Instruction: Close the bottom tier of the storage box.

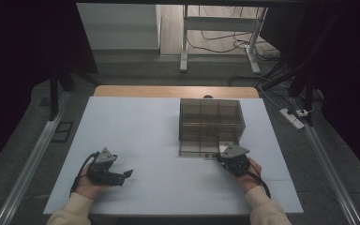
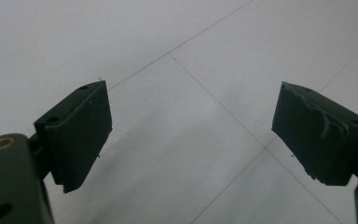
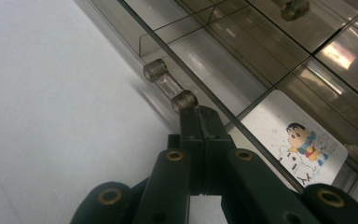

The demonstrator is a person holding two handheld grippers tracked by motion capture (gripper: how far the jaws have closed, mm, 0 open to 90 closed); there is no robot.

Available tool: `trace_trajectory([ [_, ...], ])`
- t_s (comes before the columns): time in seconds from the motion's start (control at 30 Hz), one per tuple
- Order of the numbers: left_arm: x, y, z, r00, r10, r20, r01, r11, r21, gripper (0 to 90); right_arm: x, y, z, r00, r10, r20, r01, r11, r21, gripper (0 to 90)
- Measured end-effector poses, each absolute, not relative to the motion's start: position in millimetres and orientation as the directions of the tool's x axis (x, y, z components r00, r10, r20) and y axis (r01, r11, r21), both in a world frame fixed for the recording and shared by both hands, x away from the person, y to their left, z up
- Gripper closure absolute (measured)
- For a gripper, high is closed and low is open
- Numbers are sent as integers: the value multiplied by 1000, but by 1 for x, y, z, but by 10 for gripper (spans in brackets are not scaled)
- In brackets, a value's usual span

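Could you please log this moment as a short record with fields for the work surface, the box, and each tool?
surface: white table
box: smoky clear drawer box, far right on the table
drawer handle: clear bar on the box front
card: cartoon card inside the bottom drawer
left tool: open, nothing between its jaws, over bare table
right tool: shut, tips at the handle's near end
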State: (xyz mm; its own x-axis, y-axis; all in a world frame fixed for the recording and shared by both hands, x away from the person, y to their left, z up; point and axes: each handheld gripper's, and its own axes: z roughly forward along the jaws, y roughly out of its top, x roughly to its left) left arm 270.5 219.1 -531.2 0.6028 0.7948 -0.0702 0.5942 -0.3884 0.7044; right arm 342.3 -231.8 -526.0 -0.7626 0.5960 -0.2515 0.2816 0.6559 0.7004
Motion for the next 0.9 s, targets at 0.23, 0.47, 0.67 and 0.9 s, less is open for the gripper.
trace_trajectory([
  [0.23, 270, 219, -531, 605, 793, -65, 591, -393, 705, 122, 350, -231, -528, -749, 611, -254, 290, 648, 704, 894],
  [0.47, 271, 219, -531, 606, 793, -66, 592, -394, 703, 121, 357, -229, -529, -737, 621, -267, 291, 648, 704, 894],
  [0.67, 272, 219, -532, 602, 795, -71, 596, -389, 702, 121, 363, -230, -530, -730, 629, -267, 292, 641, 710, 894],
  [0.9, 271, 219, -531, 603, 795, -68, 592, -389, 706, 121, 371, -228, -528, -722, 638, -267, 298, 635, 713, 894],
])
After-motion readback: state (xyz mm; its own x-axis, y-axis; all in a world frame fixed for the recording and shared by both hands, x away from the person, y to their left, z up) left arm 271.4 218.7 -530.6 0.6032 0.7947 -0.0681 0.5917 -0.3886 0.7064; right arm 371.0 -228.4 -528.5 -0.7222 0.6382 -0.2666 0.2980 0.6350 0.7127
